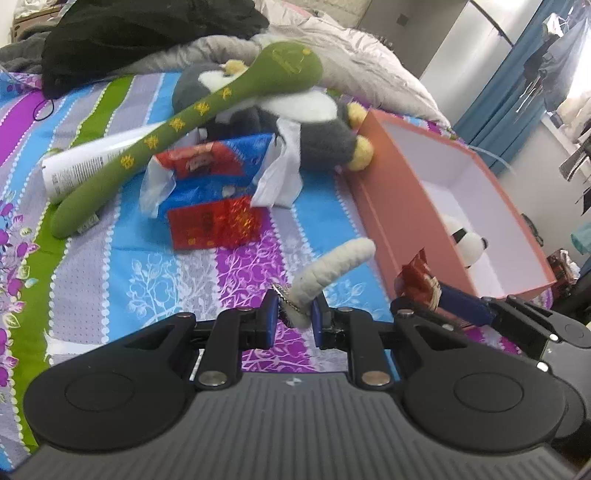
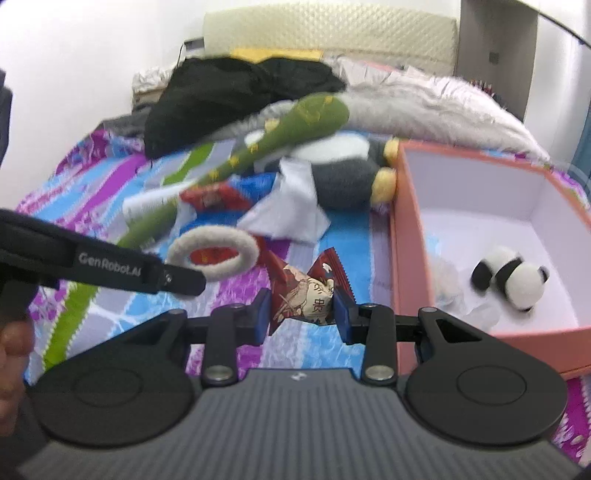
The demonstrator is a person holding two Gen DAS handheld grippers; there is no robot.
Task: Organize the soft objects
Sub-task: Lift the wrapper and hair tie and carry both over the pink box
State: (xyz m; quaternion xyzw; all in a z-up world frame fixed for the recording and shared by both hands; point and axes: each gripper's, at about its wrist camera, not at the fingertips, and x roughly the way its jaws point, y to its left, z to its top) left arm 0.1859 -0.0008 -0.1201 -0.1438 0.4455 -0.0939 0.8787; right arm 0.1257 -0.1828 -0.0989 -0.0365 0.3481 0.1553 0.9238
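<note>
In the left wrist view my left gripper (image 1: 293,314) is shut on the chain end of a white fuzzy ring (image 1: 332,269), held above the bedspread. To its right, my right gripper (image 1: 428,291) carries a red snack packet (image 1: 413,275) beside the pink box (image 1: 388,206). The right wrist view shows my right gripper (image 2: 303,306) shut on that red-brown packet (image 2: 304,293). The fuzzy ring (image 2: 214,254) hangs to its left. A small panda plush (image 2: 513,277) lies inside the pink box (image 2: 406,240). A green plush club (image 1: 184,122) leans on a grey-and-white penguin plush (image 1: 314,122).
On the striped bedspread (image 1: 110,266) lie a white tube (image 1: 85,162), a blue tissue pack (image 1: 229,166) and a red envelope (image 1: 214,221). A black garment (image 1: 147,33) and a grey quilt (image 1: 351,55) fill the far end. A hand (image 2: 11,350) shows at the left edge.
</note>
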